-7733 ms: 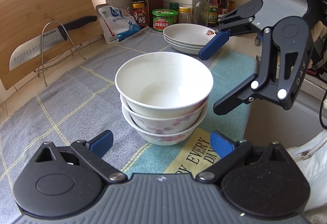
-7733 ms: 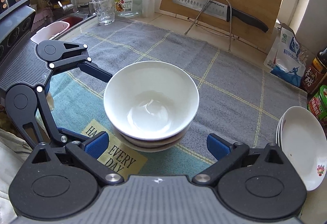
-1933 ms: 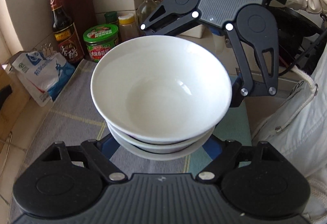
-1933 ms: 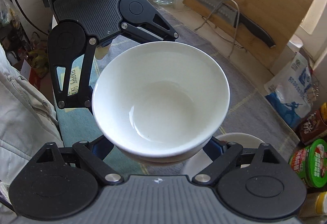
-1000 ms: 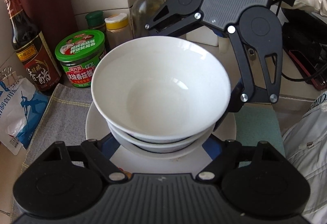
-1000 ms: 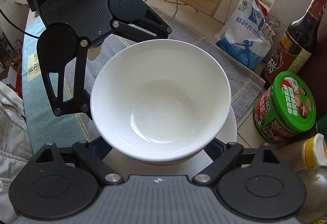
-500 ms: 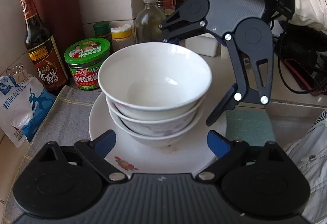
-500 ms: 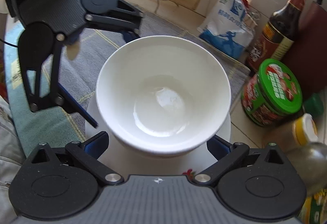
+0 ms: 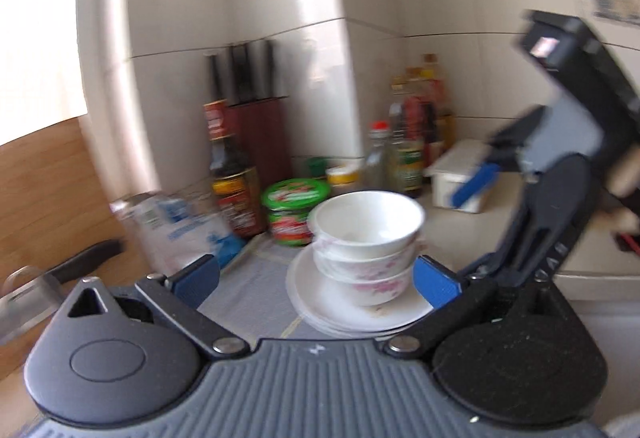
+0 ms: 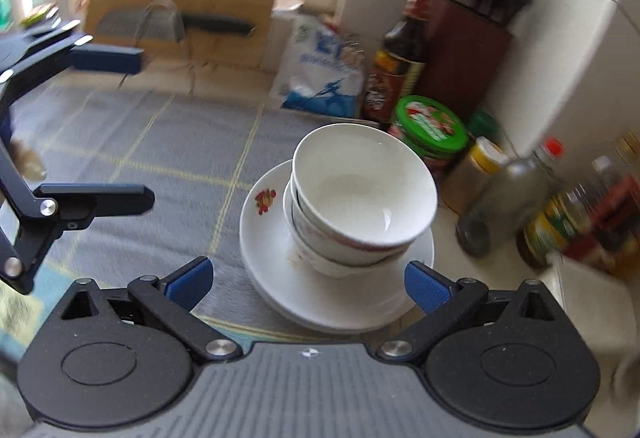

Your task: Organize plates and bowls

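Three stacked white bowls [image 9: 366, 234] with pink flowers stand on a stack of white plates [image 9: 320, 306], near the back corner of the counter. They also show in the right wrist view: the bowls [image 10: 360, 202] lean slightly on the plates [image 10: 272, 238]. My left gripper [image 9: 316, 280] is open and empty, drawn back from the stack. My right gripper [image 10: 308, 282] is open and empty, just short of the plates. Each gripper shows in the other's view, the right one [image 9: 480, 222] and the left one [image 10: 108, 126].
Behind the stack stand a green-lidded jar [image 10: 430, 128], a soy sauce bottle [image 10: 398, 54], a knife block [image 10: 468, 62], several bottles [image 10: 520, 194] and a blue-white bag [image 10: 320, 66]. A cutting board with a knife on a rack [image 10: 180, 22] leans at the back. A grey cloth [image 10: 140, 142] covers the counter.
Both grippers carried the bowl stack onto the plates, opened and let go. Since half a second ago both have pulled back and up from the stack.
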{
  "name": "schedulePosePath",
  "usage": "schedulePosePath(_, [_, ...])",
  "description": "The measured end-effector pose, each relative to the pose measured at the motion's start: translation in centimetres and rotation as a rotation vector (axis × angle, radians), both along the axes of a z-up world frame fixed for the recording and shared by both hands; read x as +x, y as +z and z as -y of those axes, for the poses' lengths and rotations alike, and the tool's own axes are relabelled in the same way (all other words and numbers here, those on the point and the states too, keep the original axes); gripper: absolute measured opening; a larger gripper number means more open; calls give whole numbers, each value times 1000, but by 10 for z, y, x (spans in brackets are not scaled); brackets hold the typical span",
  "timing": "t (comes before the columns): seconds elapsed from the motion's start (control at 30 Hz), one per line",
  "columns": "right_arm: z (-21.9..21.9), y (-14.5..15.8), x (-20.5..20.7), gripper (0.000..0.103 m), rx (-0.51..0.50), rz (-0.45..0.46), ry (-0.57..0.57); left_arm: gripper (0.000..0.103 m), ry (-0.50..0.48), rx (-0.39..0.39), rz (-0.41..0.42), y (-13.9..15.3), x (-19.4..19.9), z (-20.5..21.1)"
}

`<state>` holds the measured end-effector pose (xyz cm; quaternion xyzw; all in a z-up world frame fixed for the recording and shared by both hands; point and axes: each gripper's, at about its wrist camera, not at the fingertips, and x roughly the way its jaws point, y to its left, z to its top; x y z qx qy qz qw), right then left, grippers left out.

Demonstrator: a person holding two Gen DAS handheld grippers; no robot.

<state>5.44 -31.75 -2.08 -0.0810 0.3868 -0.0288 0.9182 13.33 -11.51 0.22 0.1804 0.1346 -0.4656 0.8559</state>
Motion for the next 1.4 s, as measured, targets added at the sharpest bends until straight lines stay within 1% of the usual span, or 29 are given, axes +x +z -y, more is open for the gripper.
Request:
schedulePosePath(0.07, [-12, 2, -10, 103, 21, 25, -121, 102, 96, 12, -18, 7, -5, -7])
schedulePosePath(0.13, [-20, 4, -21, 103, 53, 35, -240, 102, 166, 8, -77, 16, -5, -17])
schedulePosePath(0.2, [-22, 5, -32, 103, 113, 43, -341, 102, 222, 7, -135, 22, -3, -28])
schedulePosePath(0.27, [-26, 8, -42, 103, 146, 50, -401, 102, 241, 11, -156, 26, -5, -34])
schedulePosePath(0.33, [-34, 13, -53, 103, 134, 82, -437, 102, 260, 3, -144, 29, -9, -40])
schedulePosePath(0.4, [-42, 20, -61, 103, 124, 112, -444, 102, 271, 25, -131, 32, -13, -41])
schedulePosePath(0.53, [-53, 32, -68, 103, 121, 160, -448, 102, 256, 16, -131, 38, -21, -45])
schedulePosePath(0.67, [-59, 38, -72, 103, 105, 191, -451, 102, 275, 18, -146, 40, -23, -44])
schedulePosePath(1.07, [-57, 43, -82, 103, 117, 226, -469, 102, 296, 32, -169, 43, -26, -41])
schedulePosePath(1.4, [-59, 45, -86, 103, 114, 228, -464, 102, 304, 29, -174, 45, -28, -41])
